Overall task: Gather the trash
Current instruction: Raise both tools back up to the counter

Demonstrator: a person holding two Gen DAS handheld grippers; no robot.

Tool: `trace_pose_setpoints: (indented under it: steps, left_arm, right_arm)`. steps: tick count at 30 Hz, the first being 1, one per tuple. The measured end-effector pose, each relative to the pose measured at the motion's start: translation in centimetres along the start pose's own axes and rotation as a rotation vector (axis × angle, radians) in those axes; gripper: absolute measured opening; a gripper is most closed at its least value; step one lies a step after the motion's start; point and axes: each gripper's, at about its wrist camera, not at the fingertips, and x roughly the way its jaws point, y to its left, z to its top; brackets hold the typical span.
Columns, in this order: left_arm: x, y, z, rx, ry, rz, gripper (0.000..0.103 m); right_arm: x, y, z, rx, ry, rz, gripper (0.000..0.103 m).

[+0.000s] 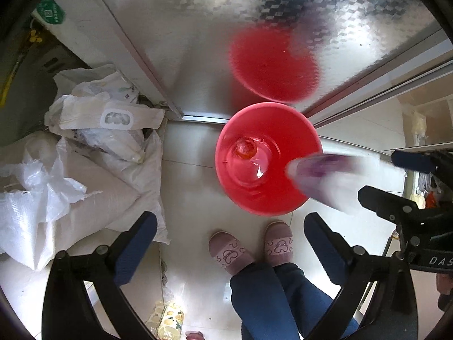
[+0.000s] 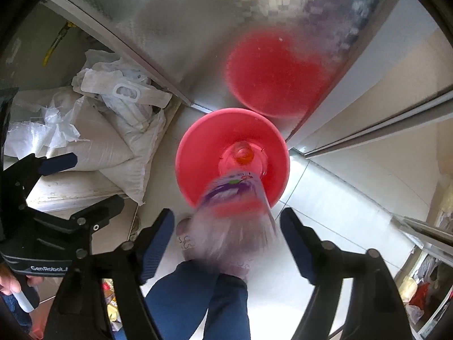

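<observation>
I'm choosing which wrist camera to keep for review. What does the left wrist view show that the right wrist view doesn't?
Only the left wrist view shows both slippers, a green sticker on the white panel, and the right gripper from the side.

Only the right wrist view shows the blurred purple-labelled bottle between its own open fingers, and the left gripper from the side.

Both show the red bucket, a clear bottle already inside it, its red reflection and the white sacks.

wrist views: straight down | shared: red bin (image 1: 269, 158) (floor)
</observation>
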Motion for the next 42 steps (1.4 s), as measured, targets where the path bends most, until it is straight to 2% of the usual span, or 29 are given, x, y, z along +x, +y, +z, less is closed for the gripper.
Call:
trace_pose_setpoints:
  steps: [2,8,14,19,25,27,31,38,42]
  left_arm:
    - [-0.8,0.0,-0.2,0.004,-0.001,-0.002,0.103]
    - [-5.2,-0.5,-0.8,0.016,-0.027,0.001,0.103]
    - [-14.1,-1.6,-1.7,0.016,-0.083,-0.003,0.103]
    - [-23.7,-2.2,-2.9,-0.001,-0.158,0.004,0.103]
    - [-33.4,-2.6,-4.2,-0.05,-0.249,-0.013,0.103]
    - [-36.2,-2.7,-4.4,-0.056,-0.294,0.004,0.103]
    - [-40.6,-2.2,-4.5,-0.07,-0.377,0.05,0.103]
    - [-46.8,-0.6,-3.4,-0.125,-0.481,0.082,0.103]
    - [-50.5,-0.2,-2.8,-0.153,-0.557,0.117,0.103]
  right_arm:
    - [-0.5,0.3,0.0,-0.01,-0.012,-0.001,0.085]
    - [-4.0,0.7,-0.6,0.013,-0.028,0.017,0.087]
    - [-11.8,1.5,-2.2,0.023,-0.1,0.024,0.094]
    - [-19.7,2.5,-3.5,0.013,-0.15,0.034,0.095]
    - [-29.2,4.1,-3.9,-0.019,-0.267,0.028,0.096]
    - [-31.7,4.9,-3.6,-0.031,-0.308,0.029,0.097]
    - [-35.5,5.9,-2.8,-0.067,-0.383,0.032,0.097]
    - [-41.0,6.9,-1.0,-0.127,-0.525,0.047,0.097]
    - [-43.6,7.2,0.4,-0.146,-0.576,0.063,0.098]
